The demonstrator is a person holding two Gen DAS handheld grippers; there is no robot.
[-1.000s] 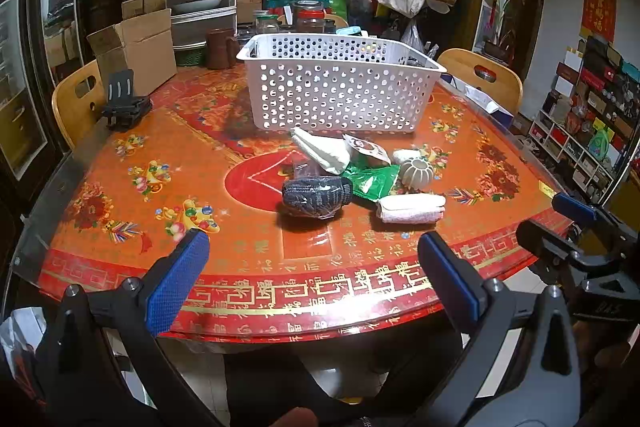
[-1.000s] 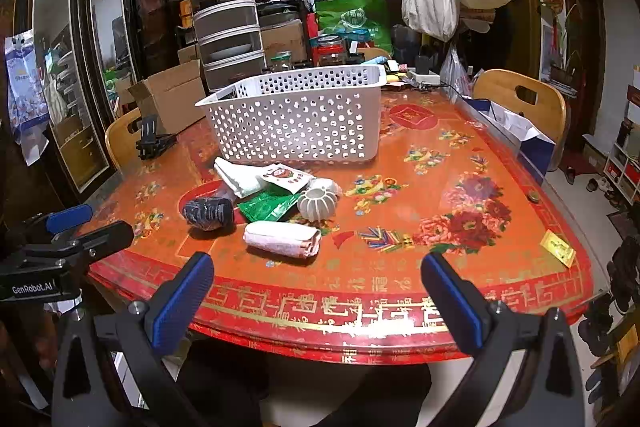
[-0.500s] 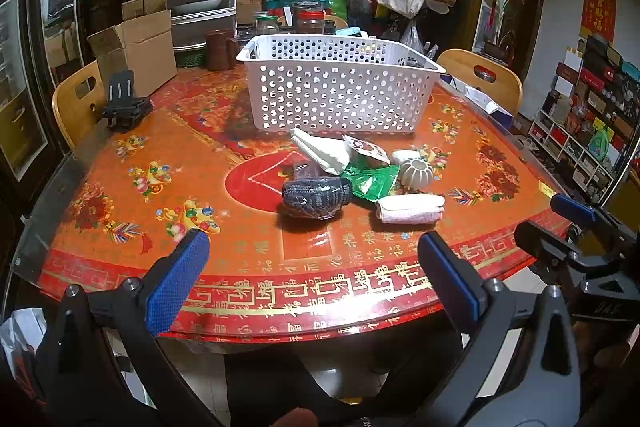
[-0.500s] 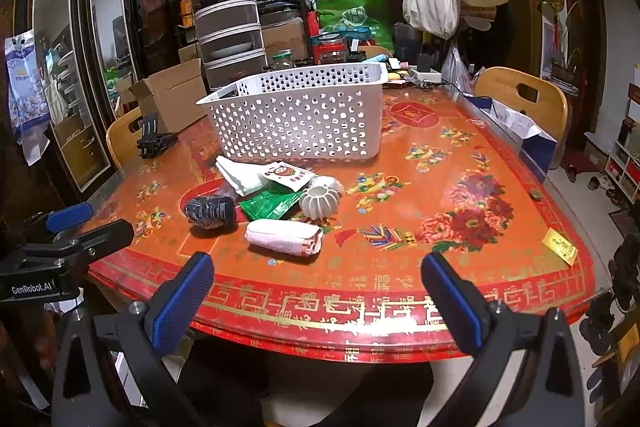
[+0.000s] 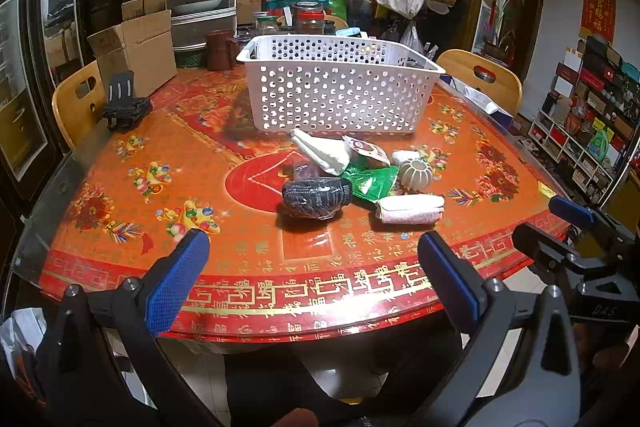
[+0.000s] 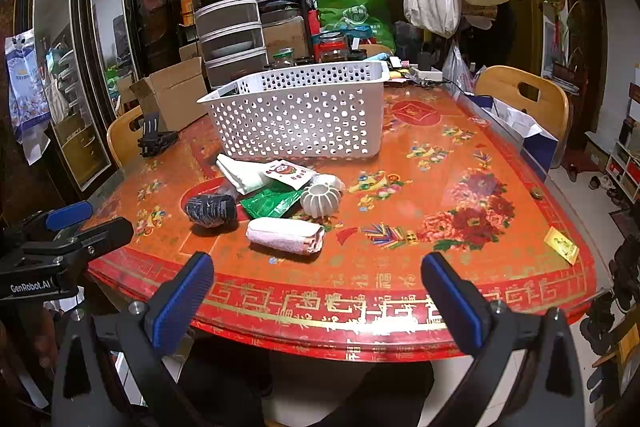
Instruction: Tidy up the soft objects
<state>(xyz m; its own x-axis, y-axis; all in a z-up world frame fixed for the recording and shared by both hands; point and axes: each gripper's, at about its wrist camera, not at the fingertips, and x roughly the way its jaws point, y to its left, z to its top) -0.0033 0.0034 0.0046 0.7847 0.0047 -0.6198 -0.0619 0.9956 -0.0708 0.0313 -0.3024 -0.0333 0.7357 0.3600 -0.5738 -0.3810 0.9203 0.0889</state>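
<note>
Soft objects cluster before the white basket (image 5: 340,87); the rolled white towel (image 5: 410,209) lies lengthwise left-to-right beside the dark sock bundle (image 5: 316,191). Left gripper (image 5: 312,279) and right gripper (image 6: 316,291) hover spread wide, holding nothing.

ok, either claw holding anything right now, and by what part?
Nothing held. The left claw and right claw are both open at the table's near edge, short of the rolled white towel and the dark rolled item.

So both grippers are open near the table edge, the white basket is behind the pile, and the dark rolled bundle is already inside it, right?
Not quite: the dark rolled bundle lies on the table before the white basket, as the left wrist view shows. Left gripper and right gripper are open.
</note>
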